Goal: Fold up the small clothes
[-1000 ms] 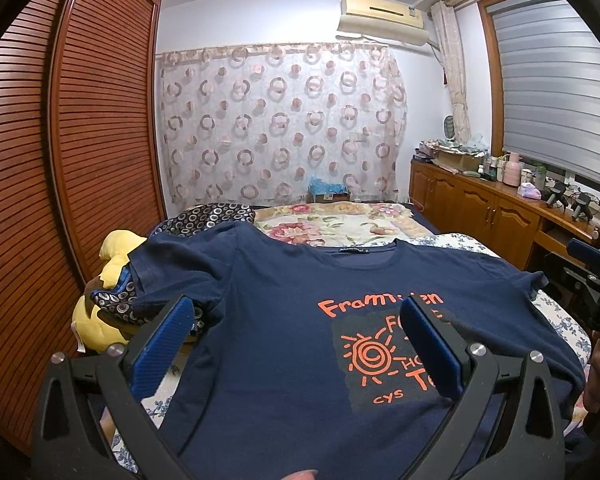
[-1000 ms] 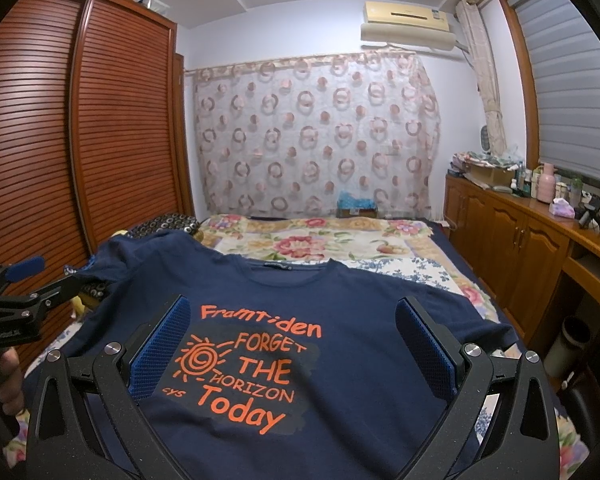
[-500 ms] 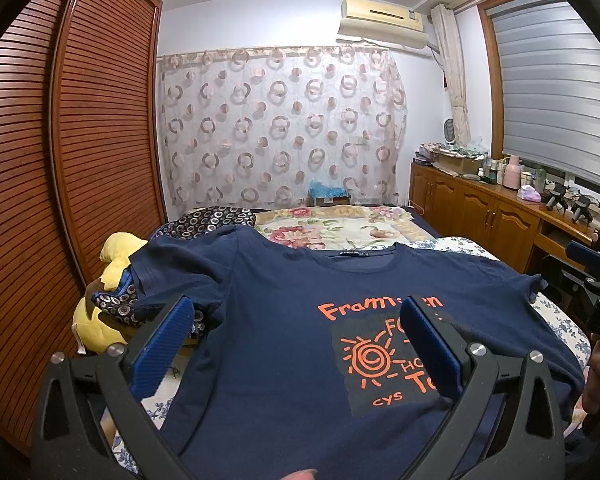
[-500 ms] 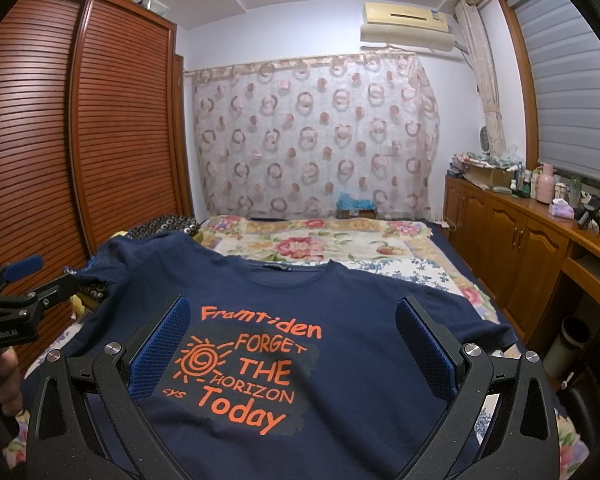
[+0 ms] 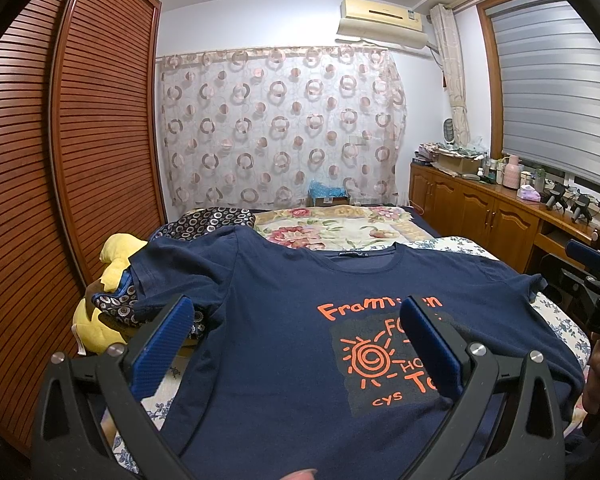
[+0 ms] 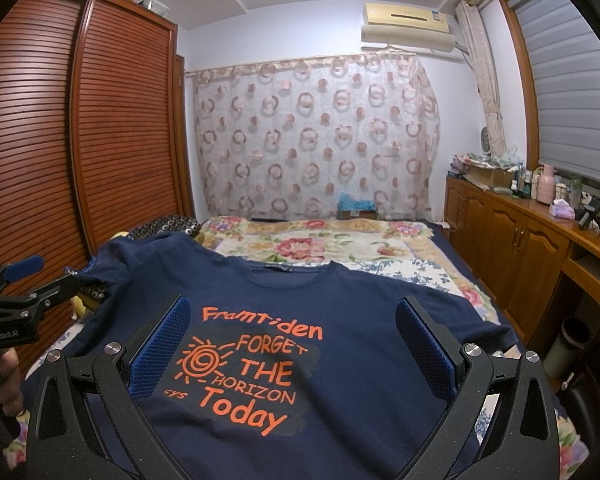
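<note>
Left gripper (image 5: 296, 344): fingers spread wide, gripping nothing; both blue pads hover above the shirt's lower half, apart from the cloth as far as the view shows.
Left gripper's left finger (image 5: 162, 346): over the shirt's side edge, just below the crumpled sleeve.
Left gripper's right finger (image 5: 430, 346): in front of the print, hiding part of the orange lettering.
Right gripper (image 6: 292, 346): fingers also spread wide and empty, with the print framed between them.
Right gripper's left finger (image 6: 162, 346): at the sun drawing's edge.
Right gripper's right finger (image 6: 426, 346): over plain navy cloth beside the print.
Shirt (image 6: 340, 380): navy T-shirt, lying face up on the bed, hem nearest the cameras, collar farthest.
Print (image 6: 244, 372): orange sun and words on a darker patch, mid-chest.
Left sleeve (image 5: 172, 268): bunched, draped over patterned fabric and touching a yellow plush (image 5: 116, 256).
Right sleeve (image 6: 488, 332): flat, reaching the bed's edge.
Bed (image 6: 312, 244): floral cover shows beyond the collar.
Cabinet (image 6: 512, 236): wooden, along the bed's right side, its top crowded with bottles.
Wardrobe (image 5: 72, 152): slatted doors on the left.
Curtain (image 5: 280, 128): circle-patterned, on the far wall.
</note>
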`<state>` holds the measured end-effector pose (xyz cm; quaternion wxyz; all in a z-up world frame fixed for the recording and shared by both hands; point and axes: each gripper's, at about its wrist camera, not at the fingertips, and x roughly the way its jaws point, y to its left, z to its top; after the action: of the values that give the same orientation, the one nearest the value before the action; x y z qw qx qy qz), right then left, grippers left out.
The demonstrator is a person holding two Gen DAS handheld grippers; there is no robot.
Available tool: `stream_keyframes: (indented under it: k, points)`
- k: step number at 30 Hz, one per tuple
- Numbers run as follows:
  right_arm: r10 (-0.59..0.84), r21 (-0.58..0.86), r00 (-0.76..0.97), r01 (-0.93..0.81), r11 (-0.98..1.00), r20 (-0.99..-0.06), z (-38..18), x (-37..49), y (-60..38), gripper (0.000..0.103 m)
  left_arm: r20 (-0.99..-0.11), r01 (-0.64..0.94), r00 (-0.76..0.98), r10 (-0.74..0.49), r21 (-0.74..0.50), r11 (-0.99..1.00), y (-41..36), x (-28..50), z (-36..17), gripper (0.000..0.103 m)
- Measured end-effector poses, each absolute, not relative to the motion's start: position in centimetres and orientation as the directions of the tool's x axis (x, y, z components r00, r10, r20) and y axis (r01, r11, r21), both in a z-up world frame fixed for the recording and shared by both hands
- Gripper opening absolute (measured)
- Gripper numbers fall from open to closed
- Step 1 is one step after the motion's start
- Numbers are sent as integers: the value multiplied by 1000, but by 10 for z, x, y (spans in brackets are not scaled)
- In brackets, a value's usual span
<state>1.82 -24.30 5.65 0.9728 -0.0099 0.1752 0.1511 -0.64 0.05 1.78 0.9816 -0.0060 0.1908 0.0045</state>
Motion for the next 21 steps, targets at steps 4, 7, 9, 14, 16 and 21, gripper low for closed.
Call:
stream_keyframes:
  k: [4, 7, 9, 14, 16, 21]
  points:
    - [290, 34, 893, -296, 954, -344, 57, 18, -243, 103, -374, -13, 927, 8, -10, 1000, 0, -6, 18, 103]
    - [290, 33, 893, -297, 954, -344, 57, 18, -243, 103, -374, -13, 927, 9, -8, 1000, 0, -7, 18, 103]
    - [290, 34, 893, -297, 954, -344, 57, 18, -242, 103, -374, -13, 927, 9, -8, 1000, 0, -7, 20, 103]
    - [291, 34, 893, -298, 954, -344, 57, 18, -242, 103, -376, -13, 927, 8, -10, 1000, 0, -6, 22, 103]
    - [293, 35, 891, -300, 953, -347, 56, 18, -242, 103, -380, -14, 925, 8, -13, 1000, -1, -9, 28, 103]
    - [303, 38, 881, -311, 950, -364, 51, 24, -241, 103, -404, -19, 914, 13, -11, 1000, 2, -4, 26, 103]
